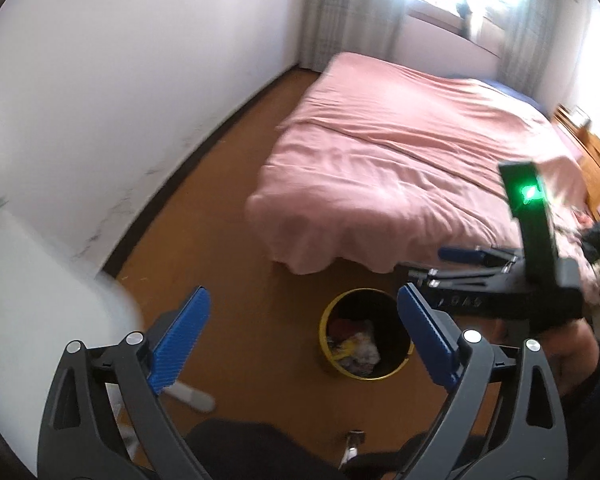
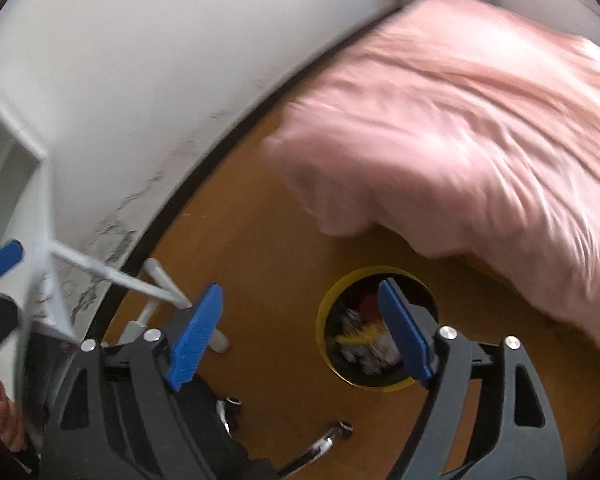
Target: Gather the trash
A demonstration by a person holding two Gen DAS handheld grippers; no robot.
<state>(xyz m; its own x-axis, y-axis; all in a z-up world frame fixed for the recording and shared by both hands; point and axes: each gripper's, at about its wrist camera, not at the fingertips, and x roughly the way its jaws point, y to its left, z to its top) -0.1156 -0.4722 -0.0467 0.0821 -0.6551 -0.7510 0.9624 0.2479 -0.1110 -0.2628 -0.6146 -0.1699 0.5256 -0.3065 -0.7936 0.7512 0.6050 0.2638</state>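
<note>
A yellow-rimmed round bin [image 1: 364, 334] stands on the brown floor at the foot of the bed and holds crumpled wrappers [image 1: 354, 350]. It also shows in the right wrist view [image 2: 376, 328], partly behind my right fingers. My left gripper [image 1: 300, 340] is open and empty, above the floor just left of the bin. My right gripper [image 2: 300, 336] is open and empty, above the bin's left edge. The right gripper's body also shows in the left wrist view [image 1: 500, 276], to the right of the bin.
A bed with a pink cover [image 1: 400, 152] fills the right side. A white wall [image 1: 120, 80] with a dark skirting runs along the left. White furniture legs [image 2: 156, 284] stand at the left. A chair's chrome base [image 2: 320, 444] lies below.
</note>
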